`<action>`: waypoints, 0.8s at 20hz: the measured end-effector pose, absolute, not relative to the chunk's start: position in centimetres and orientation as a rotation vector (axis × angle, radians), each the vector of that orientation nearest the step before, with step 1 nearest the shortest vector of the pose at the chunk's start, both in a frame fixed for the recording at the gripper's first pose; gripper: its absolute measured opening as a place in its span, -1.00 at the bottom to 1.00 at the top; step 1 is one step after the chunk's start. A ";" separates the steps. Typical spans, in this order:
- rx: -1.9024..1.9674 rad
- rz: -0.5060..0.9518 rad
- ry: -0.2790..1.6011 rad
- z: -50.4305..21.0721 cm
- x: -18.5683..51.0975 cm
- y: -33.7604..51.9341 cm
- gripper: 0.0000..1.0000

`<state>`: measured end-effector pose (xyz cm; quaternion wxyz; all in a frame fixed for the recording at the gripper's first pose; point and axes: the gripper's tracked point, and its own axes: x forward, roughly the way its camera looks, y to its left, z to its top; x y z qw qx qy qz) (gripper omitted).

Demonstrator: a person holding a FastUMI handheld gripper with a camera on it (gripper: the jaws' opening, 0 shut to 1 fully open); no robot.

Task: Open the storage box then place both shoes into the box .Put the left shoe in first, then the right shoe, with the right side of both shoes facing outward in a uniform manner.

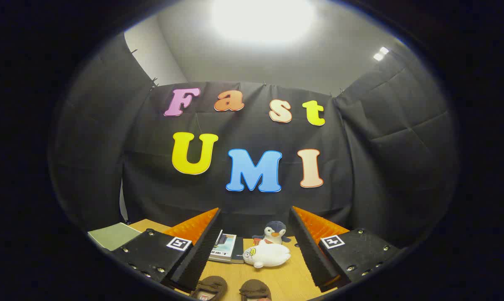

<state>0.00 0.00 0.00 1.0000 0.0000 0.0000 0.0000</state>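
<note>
A: Where are the shoes?

B: Two brown shoes sit side by side on the counter (285, 280), low between the fingers. The left shoe (210, 288) lies close to the left finger (197, 251); the right shoe (255, 290) is just beside it, nearer the middle. Just their near ends show, so I cannot tell which way they face.

A: And the fingers?

B: The gripper (254, 246) is spread wide, with nothing between the fingers but open counter and the things beyond. The right finger (310, 251) touches nothing, and neither does the left one.

A: What lies past the shoes?

B: A white plush (266, 255) lies on its side, ahead of the shoes and still between the fingers. Just behind it stands a plush penguin (274, 232), upright, touching or nearly touching the white one. To their left is a book (225, 247) lying flat, partly hidden by the left finger.

A: Anything further out?

B: A green pad (114, 235) lies flat on the counter's far left corner, outside the left finger. Black cloth (151, 175) hangs behind the counter and around both sides, and a bright ceiling lamp (262, 19) glares overhead.
</note>
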 end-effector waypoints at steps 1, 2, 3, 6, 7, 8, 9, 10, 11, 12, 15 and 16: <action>0.001 0.002 0.000 0.0 0.1 0.0 0.94; 0.001 0.002 -0.001 0.1 0.2 0.0 0.94; -0.001 0.001 -0.002 0.1 0.3 0.0 0.94; -0.006 -0.001 -0.006 0.4 0.6 -0.2 0.94; -0.006 -0.007 -0.007 0.4 0.7 -0.3 0.94; -0.003 -0.013 -0.005 0.3 0.8 -0.6 0.93; 0.001 -0.016 -0.002 0.2 0.9 -0.5 0.94; 0.005 -0.019 0.001 0.1 0.9 -0.6 0.93; 0.005 -0.022 0.004 0.0 0.9 -0.7 0.93; 0.002 -0.031 0.007 0.0 0.9 -0.9 0.94; -0.004 -0.043 0.000 0.1 0.9 -1.1 0.93; -0.004 -0.041 0.006 0.0 0.9 -1.0 0.94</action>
